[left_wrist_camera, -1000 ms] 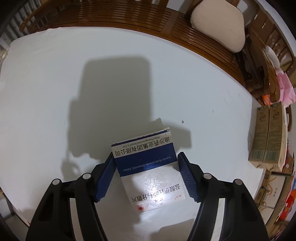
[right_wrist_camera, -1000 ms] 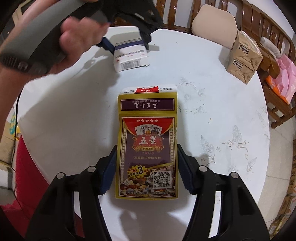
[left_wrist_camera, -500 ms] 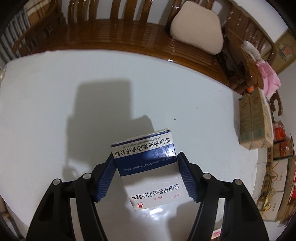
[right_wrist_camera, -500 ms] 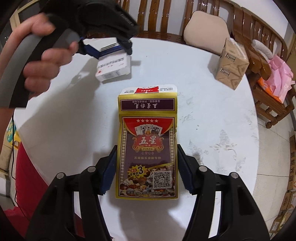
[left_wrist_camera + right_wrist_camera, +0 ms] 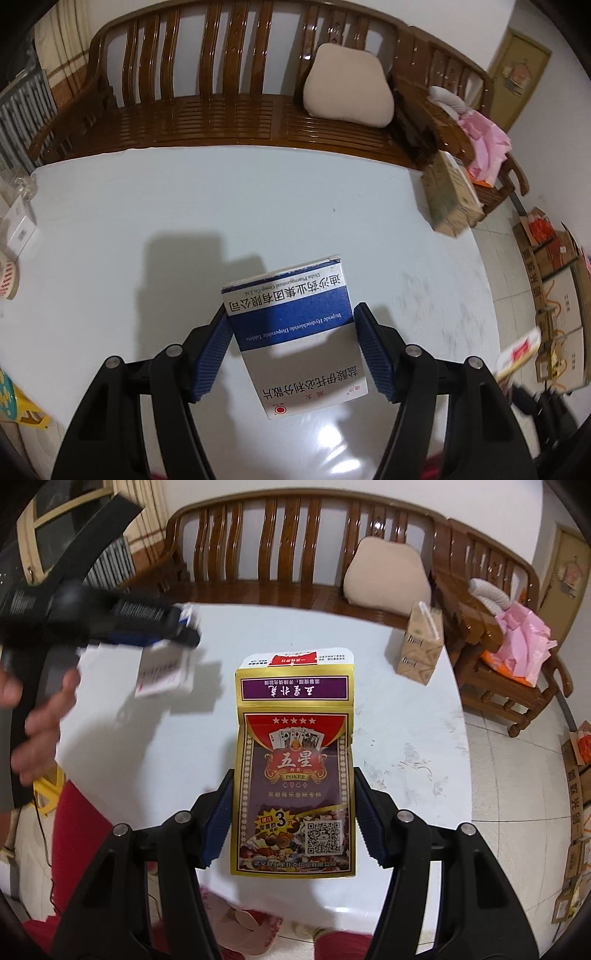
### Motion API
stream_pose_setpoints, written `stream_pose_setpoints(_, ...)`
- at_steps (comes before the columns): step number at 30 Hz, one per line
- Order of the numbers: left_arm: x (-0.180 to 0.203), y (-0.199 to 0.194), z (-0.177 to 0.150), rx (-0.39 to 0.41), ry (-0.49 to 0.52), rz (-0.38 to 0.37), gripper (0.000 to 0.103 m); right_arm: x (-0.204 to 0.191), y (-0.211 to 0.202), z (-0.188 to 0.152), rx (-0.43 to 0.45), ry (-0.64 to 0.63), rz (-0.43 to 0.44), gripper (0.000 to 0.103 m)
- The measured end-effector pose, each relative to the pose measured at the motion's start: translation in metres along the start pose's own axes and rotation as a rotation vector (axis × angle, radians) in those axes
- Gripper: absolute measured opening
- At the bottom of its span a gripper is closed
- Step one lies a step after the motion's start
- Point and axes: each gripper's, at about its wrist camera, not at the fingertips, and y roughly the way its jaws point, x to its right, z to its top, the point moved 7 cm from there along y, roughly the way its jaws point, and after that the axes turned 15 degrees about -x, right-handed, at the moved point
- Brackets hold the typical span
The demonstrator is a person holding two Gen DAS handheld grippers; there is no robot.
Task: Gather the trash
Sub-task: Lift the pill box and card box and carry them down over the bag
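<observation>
Both grippers hover above the table [image 5: 110, 221], each clamping a box.

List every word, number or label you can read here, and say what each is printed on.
"Disha Pharmaceutical Group Co.,Ltd" – medicine box
"Itopride Hydrochloride Dispersible Tablets" – same box
"迪沙药业集团有限公司" – same box
"五星" – card packet
"POKER" – same packet
"3" – same packet, price burst
Small print on the packet and on the brown cartons: too small to read.
</observation>
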Motion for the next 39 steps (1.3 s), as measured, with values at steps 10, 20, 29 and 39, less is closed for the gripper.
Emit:
stream_pose_setpoints(10,-0.013,-0.041,-0.087,0.071,0.099,0.030,0.065,-0.032,-0.045,-0.033,0.063,0.016,-0.029,0.059)
stream_pose_setpoints(20,-0.015,-0.044,-0.164,0.104,0.179,0.061,0.065,-0.064,-0.056,-0.082,0.068,0.011,-0.035,0.059)
stream_pose_setpoints(29,-0.017,-0.029,-0.213,0.092,0.206,0.051,0.065,-0.093,-0.050,-0.120,0.060,-0.003,-0.029,0.059)
stream_pose_setpoints(39,-0.024,0.011,-0.260,0.016,0.231,0.058,0.065,-0.103,-0.017,-0.158,-0.010,0.022,0.015,0.059)
